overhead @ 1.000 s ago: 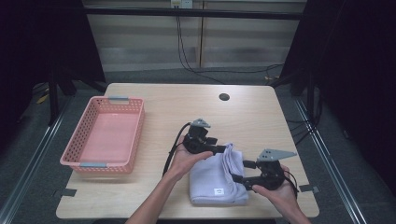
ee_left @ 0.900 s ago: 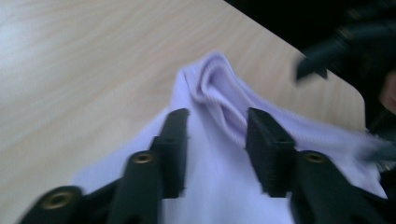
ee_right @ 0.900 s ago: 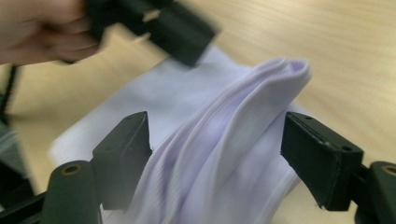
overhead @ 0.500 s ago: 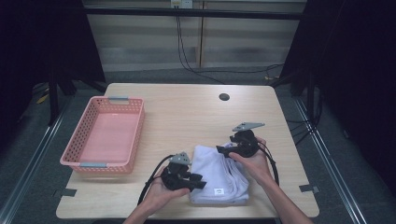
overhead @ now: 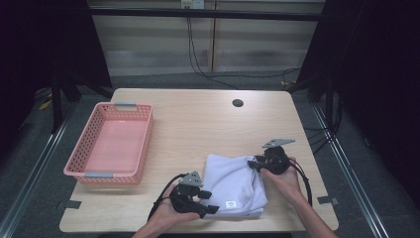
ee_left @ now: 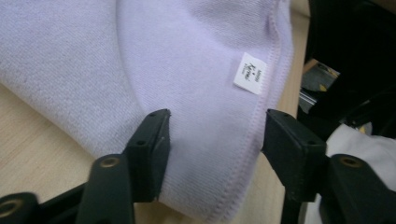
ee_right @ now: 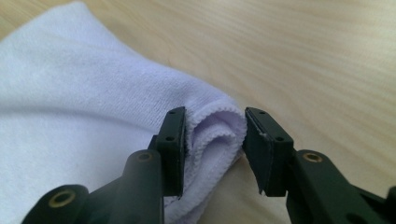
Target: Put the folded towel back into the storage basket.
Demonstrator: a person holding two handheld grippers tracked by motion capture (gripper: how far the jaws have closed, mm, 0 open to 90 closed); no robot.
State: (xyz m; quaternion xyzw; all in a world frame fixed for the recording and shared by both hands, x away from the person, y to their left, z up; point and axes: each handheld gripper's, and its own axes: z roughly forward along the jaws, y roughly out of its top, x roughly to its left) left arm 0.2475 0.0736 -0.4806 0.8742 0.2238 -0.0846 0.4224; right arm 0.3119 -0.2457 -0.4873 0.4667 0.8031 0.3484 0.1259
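I see the folded lilac towel (overhead: pixel 233 186) near the table's (overhead: pixel 198 124) front edge. My left gripper (ee_left: pixel 212 140) stands spread around its labelled corner; my right gripper (ee_right: pixel 212 140) closes on a bunched corner, contact unclear.

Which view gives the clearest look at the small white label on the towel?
The left gripper view: the white label is large, sewn beside the lavender towel's stitched hem, with faint print. In the high view the label is a tiny white square near the towel's near edge. The right gripper view faces a folded corner instead.
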